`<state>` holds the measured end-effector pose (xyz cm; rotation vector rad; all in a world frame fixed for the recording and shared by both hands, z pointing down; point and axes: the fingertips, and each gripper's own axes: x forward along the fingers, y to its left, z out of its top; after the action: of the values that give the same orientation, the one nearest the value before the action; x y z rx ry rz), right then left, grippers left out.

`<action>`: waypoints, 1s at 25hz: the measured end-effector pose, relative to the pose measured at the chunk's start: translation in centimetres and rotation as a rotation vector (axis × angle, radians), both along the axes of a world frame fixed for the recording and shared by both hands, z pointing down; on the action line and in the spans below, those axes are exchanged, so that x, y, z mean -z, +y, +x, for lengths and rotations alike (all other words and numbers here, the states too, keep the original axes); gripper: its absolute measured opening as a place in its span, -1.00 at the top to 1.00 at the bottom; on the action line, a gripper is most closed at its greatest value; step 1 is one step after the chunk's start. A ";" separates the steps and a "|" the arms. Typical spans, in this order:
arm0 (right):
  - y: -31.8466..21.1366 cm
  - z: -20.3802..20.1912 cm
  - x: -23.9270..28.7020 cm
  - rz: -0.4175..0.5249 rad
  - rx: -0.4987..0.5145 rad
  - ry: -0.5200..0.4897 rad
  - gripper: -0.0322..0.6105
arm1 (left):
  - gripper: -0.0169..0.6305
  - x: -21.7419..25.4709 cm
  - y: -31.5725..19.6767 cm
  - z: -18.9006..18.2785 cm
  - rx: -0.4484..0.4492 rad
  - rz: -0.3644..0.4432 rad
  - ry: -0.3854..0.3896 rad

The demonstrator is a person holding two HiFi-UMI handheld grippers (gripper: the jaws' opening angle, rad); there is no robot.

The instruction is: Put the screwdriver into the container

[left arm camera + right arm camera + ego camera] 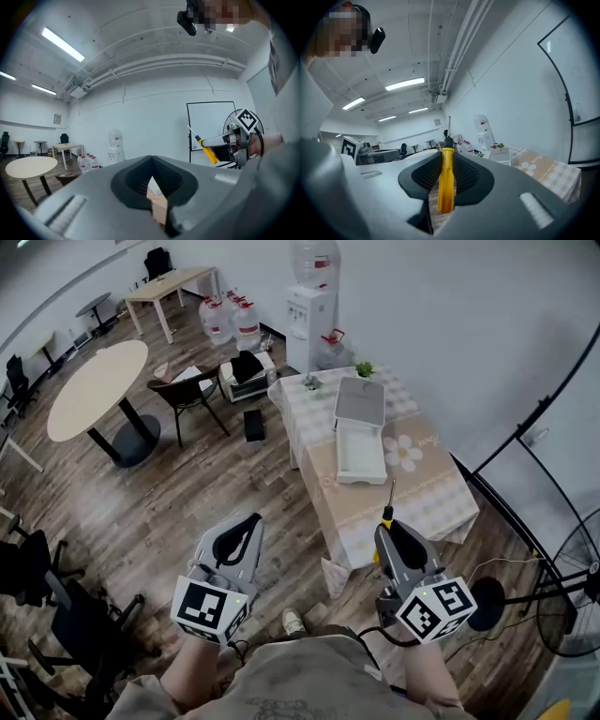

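A yellow-handled screwdriver (446, 180) is clamped between the jaws of my right gripper (446, 176), its metal shaft pointing forward. In the head view the right gripper (389, 526) hovers at the near edge of the table (427, 498), with the screwdriver (386, 507) poking toward a white open container (361, 454) that lies on the table with its grey lid (360, 399) folded back. My left gripper (246, 531) is off to the left over the floor, jaws closed with nothing between them. The left gripper view shows the screwdriver (205, 147) at the right.
Two small potted plants (364, 369) stand at the table's far end. A water dispenser (309, 315) and several water bottles (230, 320) line the far wall. A round table (94, 385), a chair (187, 395) and a black box (253, 425) are on the wooden floor at left. A fan (572, 601) stands at right.
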<state>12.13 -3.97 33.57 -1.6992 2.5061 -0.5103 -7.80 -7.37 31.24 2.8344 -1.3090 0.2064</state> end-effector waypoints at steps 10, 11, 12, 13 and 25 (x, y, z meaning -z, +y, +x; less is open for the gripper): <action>-6.4 1.7 -4.6 -0.086 -0.087 -0.023 0.58 | 0.95 -4.5 -7.0 0.5 -0.048 -0.059 -0.009; -7.2 2.0 -5.2 -0.094 -0.095 -0.029 0.58 | 0.95 -4.9 -7.9 0.8 -0.055 -0.062 -0.016; -8.1 2.3 -5.7 -0.102 -0.102 -0.036 0.58 | 0.95 -5.3 -9.0 1.2 -0.063 -0.066 -0.023; -9.2 2.6 -6.2 -0.109 -0.109 -0.046 0.58 | 0.95 -5.7 -10.1 1.6 -0.071 -0.073 -0.028; -24.6 7.4 -12.8 -0.238 -0.156 -0.096 0.58 | 0.95 -9.7 -26.7 8.4 -0.186 -0.183 -0.110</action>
<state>19.51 -28.59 46.42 -1.8798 2.2997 -0.8825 0.59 -34.06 40.92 2.8197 -0.9828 0.4656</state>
